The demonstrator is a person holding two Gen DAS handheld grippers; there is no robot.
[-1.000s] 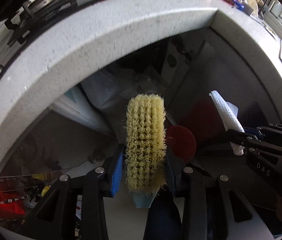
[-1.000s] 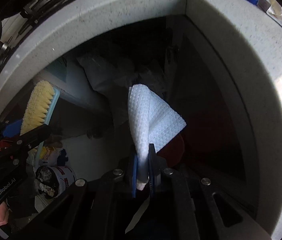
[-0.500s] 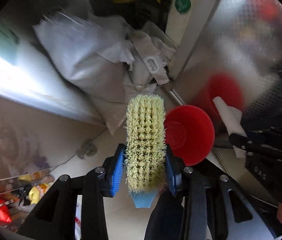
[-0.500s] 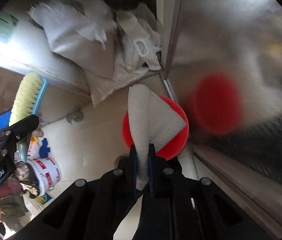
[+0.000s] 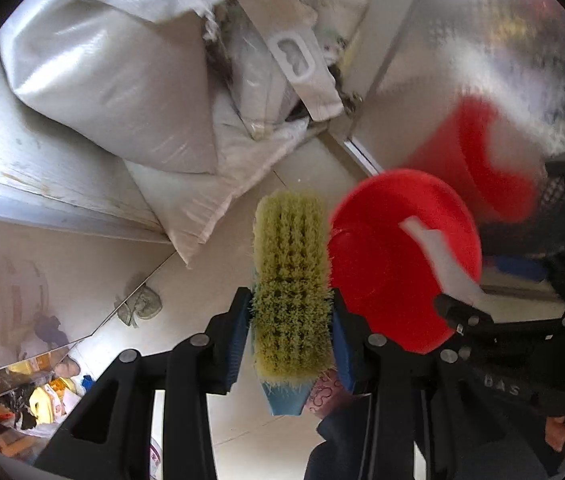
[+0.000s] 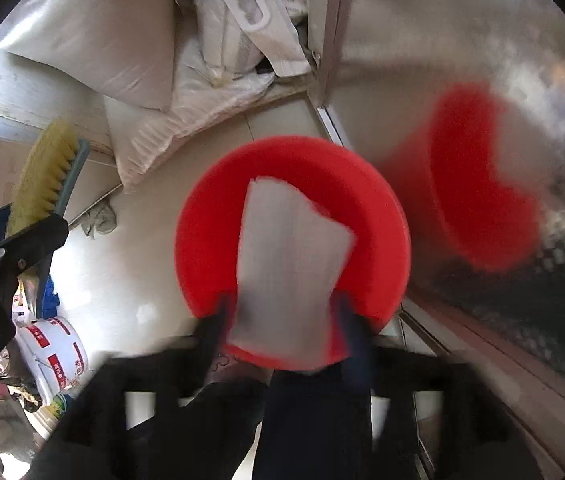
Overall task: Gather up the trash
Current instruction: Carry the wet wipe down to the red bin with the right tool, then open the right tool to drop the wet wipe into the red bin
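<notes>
Paper towel (image 6: 286,256): white, folded, centre of the right wrist frame, directly over the mouth of the red bin (image 6: 202,216). Its image is smeared by motion. In the left wrist frame the same towel (image 5: 442,256) shows at right centre, over the bin (image 5: 382,272), with its lower end at the tip of the right gripper (image 5: 456,312).

Right gripper (image 6: 282,320): heavily blurred. Jaws look spread about as wide as the towel, one on each side of its lower edge. Whether they are pinching it or have let go, cannot tell from either frame.

Left gripper (image 5: 290,320): jaws closed on a scrub brush (image 5: 290,276), clamped across its sides, yellow bristles facing the camera, blue handle end pointing down. The brush sits just left of the bin rim in that frame. In the right wrist frame the brush (image 6: 46,172) is at the left edge, well apart from the towel.

Surroundings: bin stands on a pale tiled floor (image 5: 210,280) beside a metal panel (image 6: 442,40) that carries a red reflection of it. White sacks (image 5: 122,80) piled in the upper left. White bucket (image 6: 52,344) with red labels at lower left of the right frame.

Step in hand (judgement): dropping the towel into the bin; this piece of trash is at or near release. Next move calls for the jaws to be fully clear of the towel so it falls inside the rim, then lifting the right gripper away without dragging the towel out. The brush is a tool, not trash, and should stay clamped.
</notes>
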